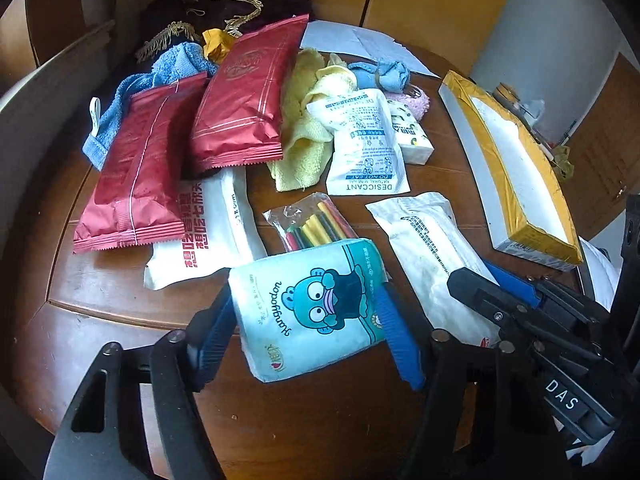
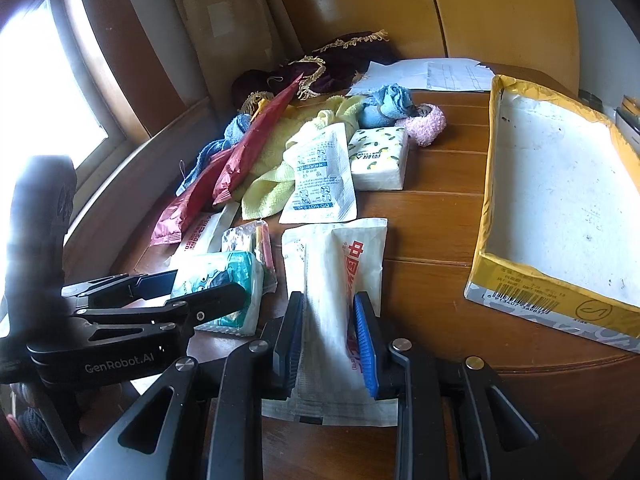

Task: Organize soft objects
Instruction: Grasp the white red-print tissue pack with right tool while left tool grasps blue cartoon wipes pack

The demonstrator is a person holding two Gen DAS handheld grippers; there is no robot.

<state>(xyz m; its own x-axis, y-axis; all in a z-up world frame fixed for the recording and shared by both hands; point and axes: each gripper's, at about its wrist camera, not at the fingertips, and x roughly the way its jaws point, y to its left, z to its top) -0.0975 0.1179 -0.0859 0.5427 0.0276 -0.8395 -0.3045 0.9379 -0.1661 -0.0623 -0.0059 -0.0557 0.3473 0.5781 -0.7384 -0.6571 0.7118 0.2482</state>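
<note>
My left gripper [image 1: 308, 320] has its two blue pads pressed against the sides of the teal cartoon tissue pack [image 1: 312, 308], which sits at the near edge of the round wooden table [image 1: 120, 292]. My right gripper [image 2: 328, 340] is narrowed onto the white flat pouch with red lettering [image 2: 340, 280], pinching its raised middle fold; the pouch's far end lies on the table.

Counting the soft things: two red foil packets [image 1: 236, 96] overlapping at 11 o'clock from the teal pack, one white bag with red characters [image 1: 204, 228] partly under them, one clear bag of coloured sticks [image 1: 312, 220] touching the teal pack's far edge at 12, one desiccant sachet [image 1: 364, 144], one lemon-print tissue pack [image 1: 416, 136] just beside it, one yellow cloth [image 1: 304, 128], two blue cloths, one at 11 [image 1: 140, 92] and one at 1 [image 1: 384, 74], one pink fuzzy item [image 2: 426, 124], and a dark fringed cloth [image 1: 240, 4] at the far rim.

The yellow-rimmed white box [image 2: 560, 200] lies open at 2 o'clock from my right gripper, with bare table between. White papers [image 2: 432, 74] lie at the far edge.
</note>
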